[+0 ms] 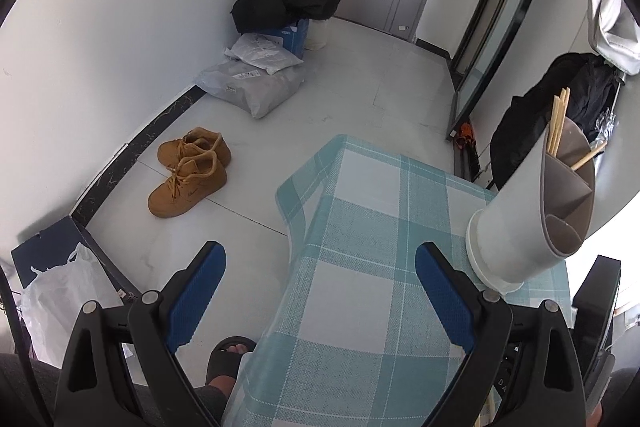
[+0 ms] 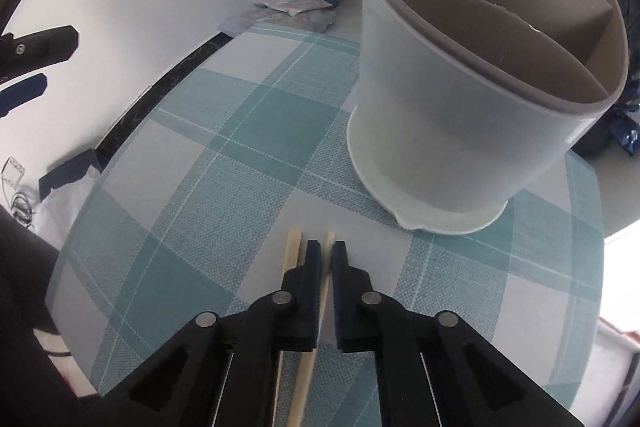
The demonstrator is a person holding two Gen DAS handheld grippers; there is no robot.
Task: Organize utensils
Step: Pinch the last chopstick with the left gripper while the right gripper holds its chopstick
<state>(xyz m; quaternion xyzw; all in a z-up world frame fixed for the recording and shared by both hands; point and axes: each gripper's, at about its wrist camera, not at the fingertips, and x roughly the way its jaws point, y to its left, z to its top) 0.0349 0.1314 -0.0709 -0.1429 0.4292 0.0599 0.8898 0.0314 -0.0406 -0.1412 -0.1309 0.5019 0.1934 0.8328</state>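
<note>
On the checked teal-and-white surface [image 2: 248, 115] lie two pale wooden chopsticks side by side, pointing toward the utensil holder [image 2: 460, 99]. The right gripper [image 2: 327, 255] is clenched around the right-hand chopstick [image 2: 330, 239], whose tip pokes out just past the fingertips while its shaft runs back under the jaws. The other chopstick [image 2: 291, 247] lies just beside the gripper's left finger, outside the grip. The holder, a pale round tub with a grey divided insert, stands upright ahead and to the right of the gripper; more chopsticks [image 1: 558, 123] lean in its far compartment. The left gripper [image 1: 320, 267] hangs released, blue pads wide apart, over the surface's left edge, nothing between them.
</note>
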